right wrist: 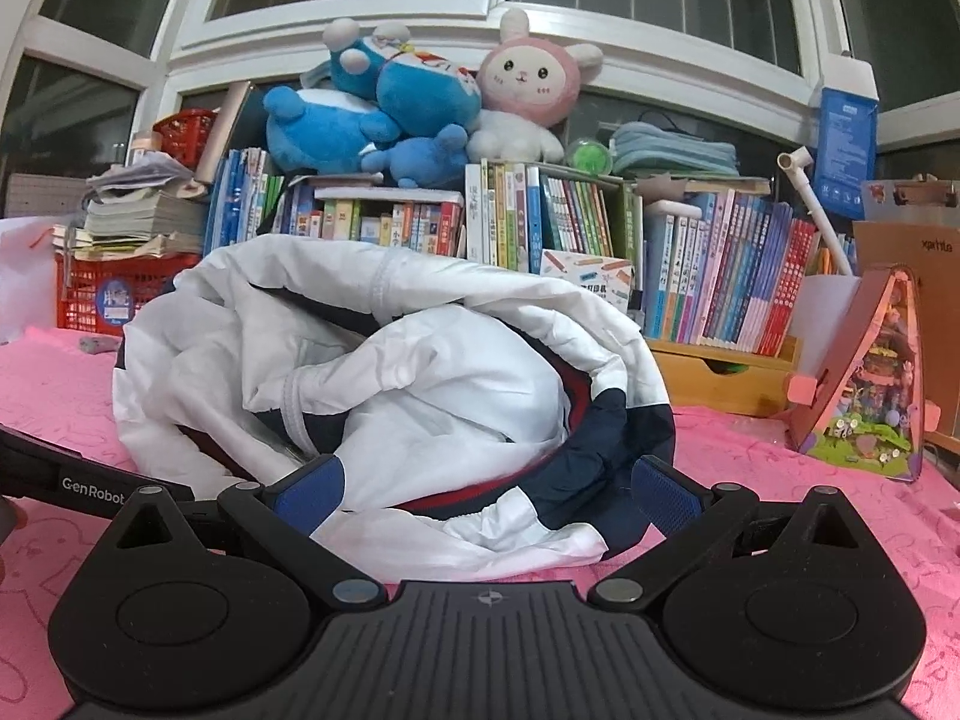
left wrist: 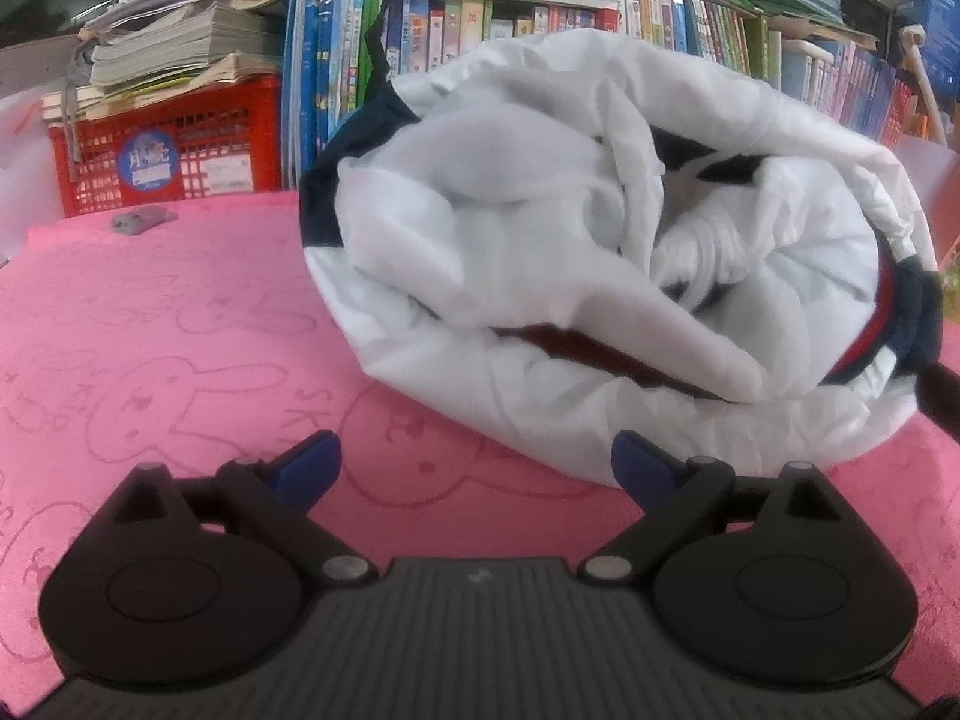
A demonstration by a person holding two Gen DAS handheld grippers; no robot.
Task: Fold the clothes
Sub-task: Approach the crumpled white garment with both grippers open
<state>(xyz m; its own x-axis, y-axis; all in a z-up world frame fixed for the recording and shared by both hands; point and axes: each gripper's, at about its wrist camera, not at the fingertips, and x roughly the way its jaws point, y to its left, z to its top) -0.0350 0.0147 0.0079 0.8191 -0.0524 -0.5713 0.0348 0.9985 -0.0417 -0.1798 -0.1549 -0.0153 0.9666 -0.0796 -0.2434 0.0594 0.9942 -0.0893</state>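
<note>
I see the white garment (left wrist: 540, 252) bundled into a loose roll with navy and red trim, lying on the pink rabbit-print cloth (left wrist: 150, 330) that covers the table, toward the table's far edge and just in front of the clutter there.

My left gripper (left wrist: 477, 465) hangs over bare cloth with its blue pads spread wide and nothing between them; the bundle's near hem lies just past its right pad (left wrist: 645, 468). My right gripper (right wrist: 486, 489) is also wide open: the bundle's near end bulges in between its blue pads (right wrist: 309, 489), but I cannot tell whether either pad touches the fabric, and nothing is pinched. In the right wrist view the left gripper's black body shows low at the left edge, beside the bundle.

Along the table's far edge stand a red crate (left wrist: 168, 150) under a stack of papers, a row of upright books (right wrist: 540, 222), blue plush toys (right wrist: 372, 102) and a pink rabbit plush (right wrist: 528, 84) on top of them. At the far right corner I see a wooden tray (right wrist: 720, 372) and a triangular toy house (right wrist: 870, 372). A small grey object (left wrist: 141, 221) lies on the cloth near the crate.
</note>
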